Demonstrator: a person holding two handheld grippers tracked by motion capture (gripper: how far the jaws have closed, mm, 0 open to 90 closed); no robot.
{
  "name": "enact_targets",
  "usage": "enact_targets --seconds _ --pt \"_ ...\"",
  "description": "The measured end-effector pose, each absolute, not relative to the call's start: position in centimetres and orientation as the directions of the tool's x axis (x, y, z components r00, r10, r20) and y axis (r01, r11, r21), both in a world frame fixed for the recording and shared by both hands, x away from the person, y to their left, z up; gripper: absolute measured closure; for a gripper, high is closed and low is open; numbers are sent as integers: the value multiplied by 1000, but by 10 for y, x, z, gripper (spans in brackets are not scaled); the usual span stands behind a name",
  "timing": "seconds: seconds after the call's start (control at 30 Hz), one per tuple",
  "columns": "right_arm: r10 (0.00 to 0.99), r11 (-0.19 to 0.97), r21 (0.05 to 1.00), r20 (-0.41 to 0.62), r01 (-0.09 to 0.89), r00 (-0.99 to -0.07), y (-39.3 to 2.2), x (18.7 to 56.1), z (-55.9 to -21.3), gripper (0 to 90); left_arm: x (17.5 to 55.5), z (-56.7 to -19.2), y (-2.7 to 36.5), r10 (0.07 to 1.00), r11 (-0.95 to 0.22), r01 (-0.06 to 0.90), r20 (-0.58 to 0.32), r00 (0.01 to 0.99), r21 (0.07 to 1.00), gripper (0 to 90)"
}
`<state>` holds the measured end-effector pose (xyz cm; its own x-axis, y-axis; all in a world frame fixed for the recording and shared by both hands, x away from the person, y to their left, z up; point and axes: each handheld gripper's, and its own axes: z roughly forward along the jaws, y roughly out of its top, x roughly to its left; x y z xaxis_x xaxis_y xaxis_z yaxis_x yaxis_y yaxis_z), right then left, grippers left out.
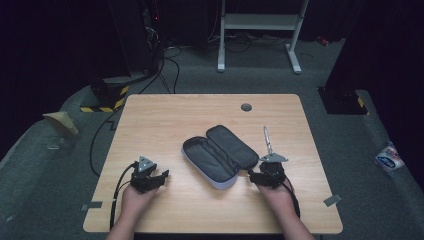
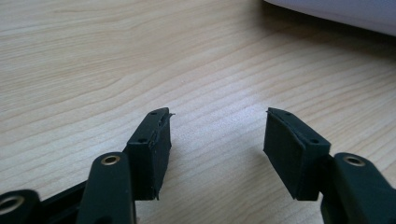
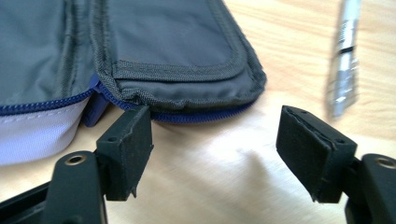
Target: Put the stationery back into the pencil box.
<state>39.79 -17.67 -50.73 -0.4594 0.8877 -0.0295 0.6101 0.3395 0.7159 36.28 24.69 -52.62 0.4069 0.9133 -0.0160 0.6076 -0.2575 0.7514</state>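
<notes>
We find an open pencil case [image 1: 220, 155] lying unzipped near the middle of the wooden table [image 1: 165, 115], its dark lining facing up, with a silver pen [image 1: 268, 140] just beside its right edge. Our right gripper [image 1: 256, 176] sits at the case's near right corner, jaws apart with nothing between them, its left pad [image 3: 128, 140] close against the blue zipper [image 3: 42, 106] edge. Our left gripper [image 1: 162, 176] rests low over bare wood, well apart from the case, jaws likewise apart and holding nothing.
</notes>
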Motion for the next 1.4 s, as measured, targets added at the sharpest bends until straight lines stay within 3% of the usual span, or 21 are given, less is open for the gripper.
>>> enact_targets --seconds 0.2,0.37,0.67,1.0,1.1,1.2,1.4 --pt "894 319 736 -25 596 -448 -180 394 -495 328 361 -527 243 912 -274 596 8 410 755 387" --pt "886 213 800 83 560 -456 -167 365 -473 349 361 -528 242 912 -274 594 8 410 756 388" --pt "853 262 779 90 569 -515 -116 363 -480 334 360 -528 242 913 -273 595 7 409 756 387" --pt "876 281 747 57 602 -480 -146 361 -490 338 360 -527 242 911 -277 592 10 412 757 390" --pt "886 279 743 45 608 -462 -159 362 -491 345 359 -525 239 910 -277 593 8 415 756 435" --pt "891 274 743 43 611 -452 -165 363 -492 348 358 -523 236 906 -235 594 -47 420 770 463" --pt "890 274 747 42 605 -455 -177 364 -490 384 360 -483 201 867 -138 478 -127 482 868 460"
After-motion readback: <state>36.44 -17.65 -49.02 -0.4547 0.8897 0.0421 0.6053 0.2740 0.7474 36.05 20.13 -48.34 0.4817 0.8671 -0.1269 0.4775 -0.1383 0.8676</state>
